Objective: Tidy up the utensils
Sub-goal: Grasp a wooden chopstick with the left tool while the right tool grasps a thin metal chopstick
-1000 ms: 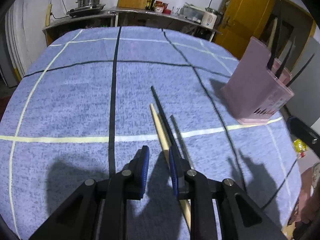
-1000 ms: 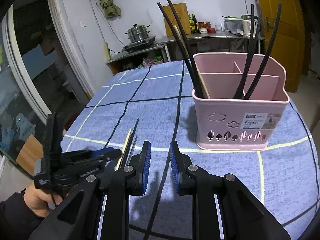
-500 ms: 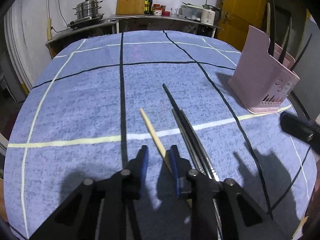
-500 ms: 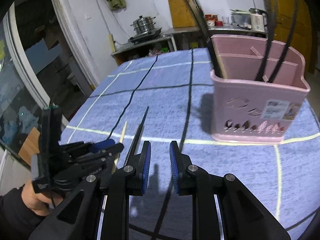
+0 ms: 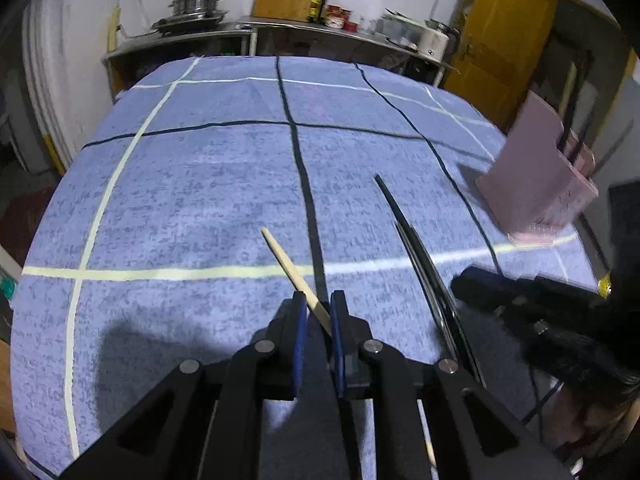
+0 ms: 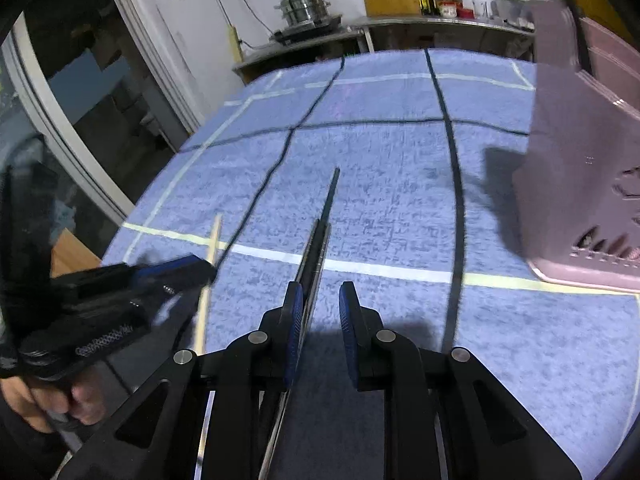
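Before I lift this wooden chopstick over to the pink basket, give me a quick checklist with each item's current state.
1. Left claw closed on the wooden chopstick: ok, the jaws have just been closing and the stick sits between the pads.
2. Chopstick clear of the black chopsticks: ok, they lie apart.
3. Right claw empty: ok, open, with the black chopsticks beside its left pad.
4. Pink basket upright on the blue cloth: ok.
5. Free slot in the basket: cannot tell, its inside is hidden.
6. Path to the basket: not ok, the right claw stands in between.
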The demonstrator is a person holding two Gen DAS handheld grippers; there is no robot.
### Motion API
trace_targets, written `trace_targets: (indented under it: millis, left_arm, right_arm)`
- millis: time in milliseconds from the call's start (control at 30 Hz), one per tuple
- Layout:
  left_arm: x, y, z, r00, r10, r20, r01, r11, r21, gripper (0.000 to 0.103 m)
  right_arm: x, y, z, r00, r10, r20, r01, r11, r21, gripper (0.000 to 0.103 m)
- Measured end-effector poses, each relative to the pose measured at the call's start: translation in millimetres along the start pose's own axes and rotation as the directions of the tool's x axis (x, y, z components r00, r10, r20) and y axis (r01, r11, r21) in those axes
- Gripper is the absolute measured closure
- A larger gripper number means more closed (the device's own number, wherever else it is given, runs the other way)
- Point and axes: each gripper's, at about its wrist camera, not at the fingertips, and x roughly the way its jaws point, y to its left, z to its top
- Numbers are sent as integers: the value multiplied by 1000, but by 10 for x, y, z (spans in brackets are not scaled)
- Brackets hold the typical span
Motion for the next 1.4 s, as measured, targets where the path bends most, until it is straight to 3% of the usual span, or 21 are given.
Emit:
trace_targets:
  millis: [233, 533, 800, 933, 1067, 1400]
  left_arm:
    - [174, -16, 108, 999, 32, -7, -32, 999, -26, 90]
    - [202, -104, 126, 1000, 1, -8, -1, 1000, -4, 89]
    - [214, -178, 122, 999, 52, -5, -51, 998, 26, 90]
    - [223, -203, 148, 998, 54, -20, -54, 998, 34, 90]
    - [262, -103, 239, 999, 17, -48, -18, 1000, -23, 90]
    - [372, -221, 338, 996, 69, -63, -68, 997, 33, 94]
  right_arm:
    - [16, -7, 18, 1000, -29, 7, 30, 999, -23, 88]
    - [-40, -58, 23, 996, -84, -11, 84, 996, -8, 88]
    - [43, 62, 84, 986, -164, -18, 163, 986, -27, 94]
    - [47, 53, 102, 986, -165, -31, 164, 986, -39, 94]
    - [50, -2, 135, 989, -143, -46, 142, 990, -19, 94]
    - [73, 45, 146, 985, -163, -50, 161, 986, -38, 96]
